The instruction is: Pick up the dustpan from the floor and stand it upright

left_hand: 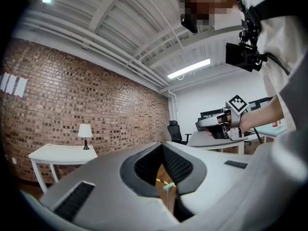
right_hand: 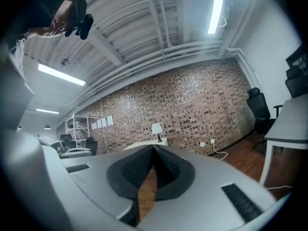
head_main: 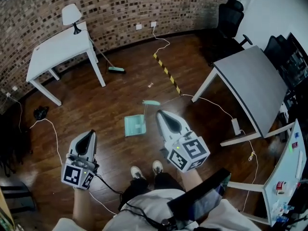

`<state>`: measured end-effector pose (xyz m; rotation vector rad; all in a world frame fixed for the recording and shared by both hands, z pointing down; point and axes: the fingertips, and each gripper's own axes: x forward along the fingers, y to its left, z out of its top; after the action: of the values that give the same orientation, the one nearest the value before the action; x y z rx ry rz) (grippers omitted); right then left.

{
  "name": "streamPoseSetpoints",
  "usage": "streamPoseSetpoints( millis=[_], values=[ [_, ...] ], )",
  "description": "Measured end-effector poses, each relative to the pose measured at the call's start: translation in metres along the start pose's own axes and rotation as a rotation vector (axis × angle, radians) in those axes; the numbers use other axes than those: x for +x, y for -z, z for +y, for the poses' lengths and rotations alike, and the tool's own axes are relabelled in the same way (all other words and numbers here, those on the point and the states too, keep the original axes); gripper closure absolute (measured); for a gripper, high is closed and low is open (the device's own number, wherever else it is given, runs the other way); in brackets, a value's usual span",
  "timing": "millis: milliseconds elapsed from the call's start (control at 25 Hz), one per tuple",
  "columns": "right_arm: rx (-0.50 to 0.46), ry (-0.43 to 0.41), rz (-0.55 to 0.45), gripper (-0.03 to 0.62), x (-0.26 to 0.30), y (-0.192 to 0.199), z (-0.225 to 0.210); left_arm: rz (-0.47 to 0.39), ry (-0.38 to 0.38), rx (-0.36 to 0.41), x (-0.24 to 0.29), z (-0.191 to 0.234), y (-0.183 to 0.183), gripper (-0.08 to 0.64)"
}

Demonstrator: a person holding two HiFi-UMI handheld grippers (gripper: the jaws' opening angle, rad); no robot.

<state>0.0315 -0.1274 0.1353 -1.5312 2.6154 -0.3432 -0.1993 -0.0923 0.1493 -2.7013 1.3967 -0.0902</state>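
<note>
Dustpan (head_main: 134, 125) sits on the floor (head_main: 96, 105) straight ahead of the feet, pan nearest, handle (head_main: 151, 102) running away from the person. Whether the handle lies flat or stands up, can't tell. Right gripper (head_main: 162, 113) is nearer, tip just right of the handle, jaws closed, empty. Left gripper (head_main: 89, 134) is well apart to the pan's left, jaws also closed on nothing. Likely a right-hand reach, and the jaws must open first.
</note>
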Motion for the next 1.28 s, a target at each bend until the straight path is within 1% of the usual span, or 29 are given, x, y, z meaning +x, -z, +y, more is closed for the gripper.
streamPoseSetpoints(
  millis=[40, 120, 200, 280, 400, 480, 640, 760, 840, 920, 1000, 1120, 1200, 1280],
  values=[
    [-0.008, 0.007, 0.019, 0.607, -0.004, 0.010, 0.001, 0.010, -0.005, -0.006, -0.004, 0.002, 0.007, 0.558],
    [-0.033, -0.005, 0.068, 0.607, -0.014, 0.030, 0.007, 0.022, -0.036, -0.038, -0.020, 0.001, 0.017, 0.557],
    [-0.047, -0.020, 0.103, 0.607, -0.030, 0.043, 0.012, 0.033, -0.061, -0.067, -0.036, -0.013, 0.024, 0.558],
    [-0.043, -0.026, 0.113, 0.607, -0.049, 0.050, 0.014, 0.047, -0.066, -0.082, -0.048, -0.035, 0.031, 0.558],
    [-0.041, -0.049, 0.102, 0.607, -0.086, 0.054, 0.024, 0.058, -0.066, -0.096, -0.072, -0.075, 0.034, 0.558],
    [-0.042, -0.088, 0.101, 0.607, -0.123, 0.059, 0.031, 0.050, -0.076, -0.089, -0.089, -0.113, 0.025, 0.558],
    [-0.037, -0.172, 0.105, 0.607, -0.214, 0.072, 0.039, 0.027, -0.165, -0.090, -0.132, -0.201, 0.002, 0.558],
    [-0.035, -0.193, 0.113, 0.607, -0.283, 0.087, 0.044, 0.065, -0.196, -0.078, -0.173, -0.267, 0.004, 0.558],
    [-0.020, -0.200, 0.116, 0.607, -0.323, 0.093, 0.049, 0.093, -0.216, -0.080, -0.197, -0.299, 0.004, 0.557],
    [0.001, -0.199, 0.116, 0.607, -0.357, 0.094, 0.051, 0.101, -0.235, -0.094, -0.217, -0.326, -0.002, 0.558],
    [0.019, -0.187, 0.122, 0.607, -0.383, 0.094, 0.050, 0.105, -0.242, -0.091, -0.232, -0.349, -0.008, 0.558],
    [0.041, -0.173, 0.136, 0.607, -0.418, 0.096, 0.049, 0.114, -0.231, -0.094, -0.248, -0.379, -0.013, 0.558],
    [0.035, -0.168, 0.133, 0.607, -0.431, 0.091, 0.052, 0.109, -0.223, -0.088, -0.254, -0.388, -0.018, 0.558],
    [0.029, -0.169, 0.115, 0.607, -0.434, 0.083, 0.061, 0.094, -0.215, -0.081, -0.261, -0.387, -0.025, 0.558]
  ],
)
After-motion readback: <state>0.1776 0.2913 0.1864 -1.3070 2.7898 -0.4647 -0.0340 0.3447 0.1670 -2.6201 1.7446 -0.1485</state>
